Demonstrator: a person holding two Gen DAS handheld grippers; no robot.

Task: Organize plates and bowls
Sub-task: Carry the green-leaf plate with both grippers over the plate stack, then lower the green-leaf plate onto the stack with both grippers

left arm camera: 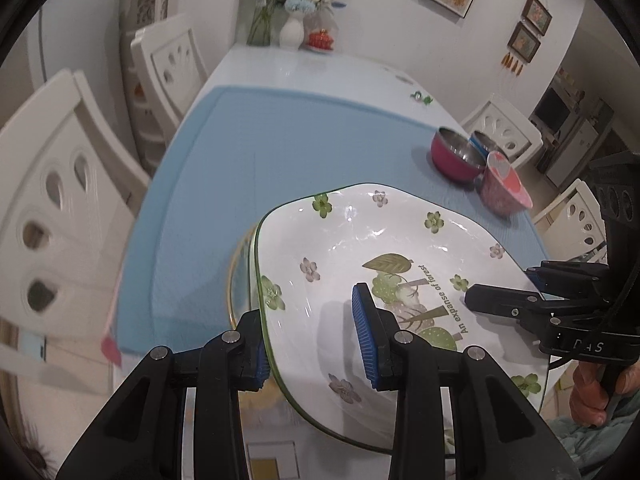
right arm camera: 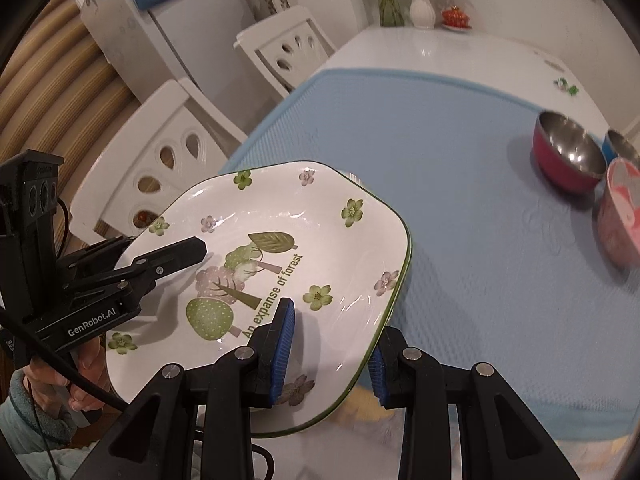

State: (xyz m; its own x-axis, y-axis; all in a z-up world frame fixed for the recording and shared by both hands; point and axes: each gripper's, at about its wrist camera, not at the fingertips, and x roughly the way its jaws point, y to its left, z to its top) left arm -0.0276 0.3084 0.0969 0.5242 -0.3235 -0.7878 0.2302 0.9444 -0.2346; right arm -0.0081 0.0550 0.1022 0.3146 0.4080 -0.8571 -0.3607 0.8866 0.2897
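A white squarish plate point(left arm camera: 360, 240) with green flowers, trees and the words "An expanse of forest" hangs tilted above the near edge of a blue mat point(left arm camera: 280, 140). My left gripper point(left arm camera: 314, 348) is shut on its left rim, one blue pad inside the dish and one beneath. My right gripper point(right arm camera: 330, 364) is shut on the opposite rim of the plate point(right arm camera: 280, 208) in the same way. Each gripper also shows in the other's view: the right gripper point(left arm camera: 500, 300) and the left gripper point(right arm camera: 180, 252). A gold-rimmed edge point(left arm camera: 231, 280) of another dish shows under the plate's left side.
A magenta steel bowl point(right arm camera: 568, 156), a blue bowl point(right arm camera: 620, 148) and a pink bowl point(right arm camera: 620, 216) stand together at the mat's right side. White chairs point(left arm camera: 60, 200) line the table's left. Vases with flowers point(left arm camera: 292, 32) and a red dish stand at the far end.
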